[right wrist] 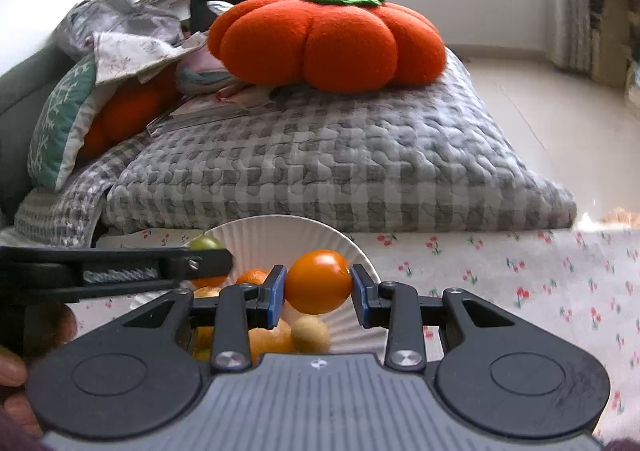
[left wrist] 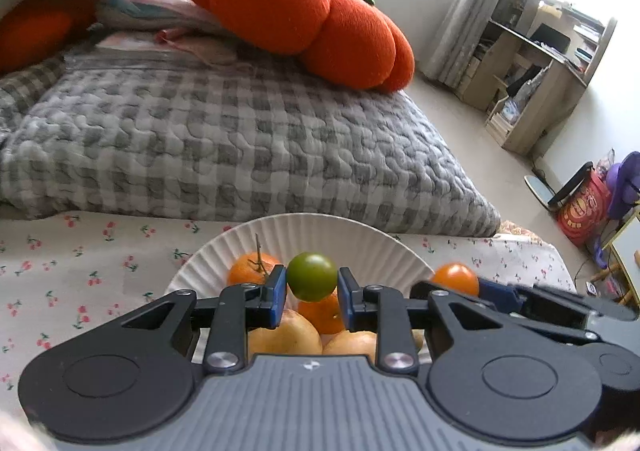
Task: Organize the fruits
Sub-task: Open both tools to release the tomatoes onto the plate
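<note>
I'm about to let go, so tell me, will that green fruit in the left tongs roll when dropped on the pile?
Likely yes: the green fruit is round and glossy, so it probably rolls. The fruits in the white plate are heaped and rounded, offering little flat footing.

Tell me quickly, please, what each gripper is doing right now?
Left gripper: closed on the green fruit, above the white plate.
Right gripper: closed on the orange fruit.
</note>
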The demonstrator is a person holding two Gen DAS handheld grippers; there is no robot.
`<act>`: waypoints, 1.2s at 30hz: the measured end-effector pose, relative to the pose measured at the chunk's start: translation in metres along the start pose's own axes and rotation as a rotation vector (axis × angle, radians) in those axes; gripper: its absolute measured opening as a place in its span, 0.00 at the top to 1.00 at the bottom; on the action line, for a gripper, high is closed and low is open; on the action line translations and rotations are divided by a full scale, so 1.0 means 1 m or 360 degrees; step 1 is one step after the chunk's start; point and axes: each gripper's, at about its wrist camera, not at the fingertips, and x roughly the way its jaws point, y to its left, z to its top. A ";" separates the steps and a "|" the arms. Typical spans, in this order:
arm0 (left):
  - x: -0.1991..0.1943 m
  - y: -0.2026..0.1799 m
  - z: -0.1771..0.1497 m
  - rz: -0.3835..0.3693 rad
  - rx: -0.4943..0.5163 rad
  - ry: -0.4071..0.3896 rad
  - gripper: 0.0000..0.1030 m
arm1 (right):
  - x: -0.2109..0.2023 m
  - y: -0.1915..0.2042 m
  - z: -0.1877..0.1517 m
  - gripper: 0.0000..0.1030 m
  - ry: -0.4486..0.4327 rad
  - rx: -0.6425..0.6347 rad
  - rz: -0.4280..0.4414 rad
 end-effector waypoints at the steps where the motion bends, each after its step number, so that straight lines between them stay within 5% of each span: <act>1: 0.002 -0.001 0.001 -0.0025 -0.0005 0.0000 0.80 | 0.002 0.003 0.000 0.70 -0.0006 -0.0034 -0.0005; 12: 0.030 -0.011 0.005 -0.0061 0.0020 0.0021 0.79 | 0.008 0.006 -0.010 0.70 -0.0028 -0.0196 -0.0017; 36: 0.011 -0.017 0.002 -0.0014 0.0172 -0.0054 0.71 | -0.005 -0.008 -0.007 0.69 -0.0057 -0.0019 -0.0006</act>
